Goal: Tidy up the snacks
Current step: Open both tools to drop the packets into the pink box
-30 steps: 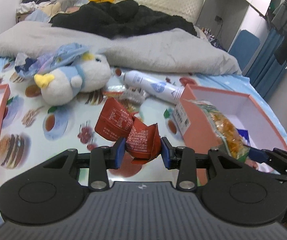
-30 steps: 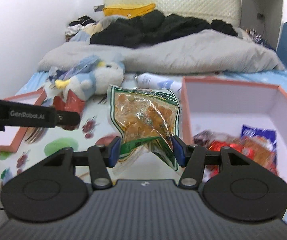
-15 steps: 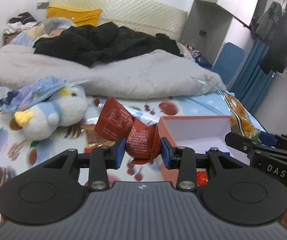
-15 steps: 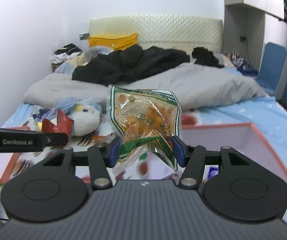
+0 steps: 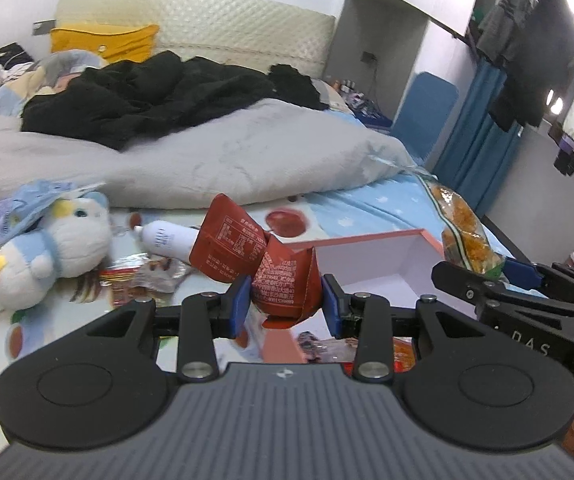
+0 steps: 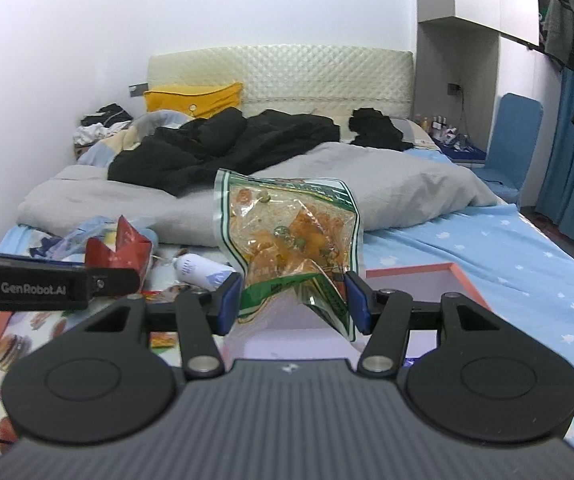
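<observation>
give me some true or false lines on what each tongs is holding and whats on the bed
1. The left tongs grip a red packet. True.
2. The right tongs are empty. False: they grip a clear bag of orange snacks.
3. A plush toy lies on the bed. True.
4. The white bottle stands upright. False: it lies on its side.
5. The box is closed by a lid. False: it is open.

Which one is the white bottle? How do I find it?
Look at the bed with the grey blanket. Just before the blanket, beside the plush penguin, the white bottle lies on its side. It is the only smooth white tube among crinkly packets.
</observation>
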Demonstrator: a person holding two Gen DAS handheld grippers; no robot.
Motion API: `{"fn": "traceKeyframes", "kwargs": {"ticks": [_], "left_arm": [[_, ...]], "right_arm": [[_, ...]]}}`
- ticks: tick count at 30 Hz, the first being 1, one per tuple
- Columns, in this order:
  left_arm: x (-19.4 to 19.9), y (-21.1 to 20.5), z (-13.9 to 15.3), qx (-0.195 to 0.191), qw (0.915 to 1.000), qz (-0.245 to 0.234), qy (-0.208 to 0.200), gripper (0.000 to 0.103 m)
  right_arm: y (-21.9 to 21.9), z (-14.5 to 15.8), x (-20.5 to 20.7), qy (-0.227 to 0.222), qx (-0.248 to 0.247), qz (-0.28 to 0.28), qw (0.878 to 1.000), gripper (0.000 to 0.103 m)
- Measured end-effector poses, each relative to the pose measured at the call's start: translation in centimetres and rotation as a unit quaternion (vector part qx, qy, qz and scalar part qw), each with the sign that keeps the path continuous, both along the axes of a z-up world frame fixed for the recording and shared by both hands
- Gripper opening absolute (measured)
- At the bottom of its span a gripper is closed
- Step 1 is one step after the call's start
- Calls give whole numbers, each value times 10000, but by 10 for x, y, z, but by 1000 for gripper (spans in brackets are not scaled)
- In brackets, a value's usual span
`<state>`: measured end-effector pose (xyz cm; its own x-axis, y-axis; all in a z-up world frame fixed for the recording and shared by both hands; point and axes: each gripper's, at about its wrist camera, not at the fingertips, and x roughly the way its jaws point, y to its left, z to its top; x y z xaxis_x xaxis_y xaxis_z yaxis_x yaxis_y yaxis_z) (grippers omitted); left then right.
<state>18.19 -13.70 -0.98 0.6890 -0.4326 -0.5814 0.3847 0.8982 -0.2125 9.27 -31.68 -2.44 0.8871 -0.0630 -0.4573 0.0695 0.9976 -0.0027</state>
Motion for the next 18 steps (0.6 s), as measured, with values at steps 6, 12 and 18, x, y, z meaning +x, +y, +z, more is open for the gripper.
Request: {"fn": "traceKeyframes", "kwargs": {"ticks": [6, 12, 18], "left_arm": [[4, -44, -14, 102, 9996, -248, 87, 43], [7, -80, -38, 261, 9983, -432, 306, 43], [12, -105, -62, 415, 9955, -589, 608, 43]], "right_arm": [[-29, -17, 2, 151, 16, -238, 9996, 57], [-53, -45, 8, 506, -11, -410, 9979, 58], [-71, -76, 11, 874, 68, -586, 9944, 58]]}}
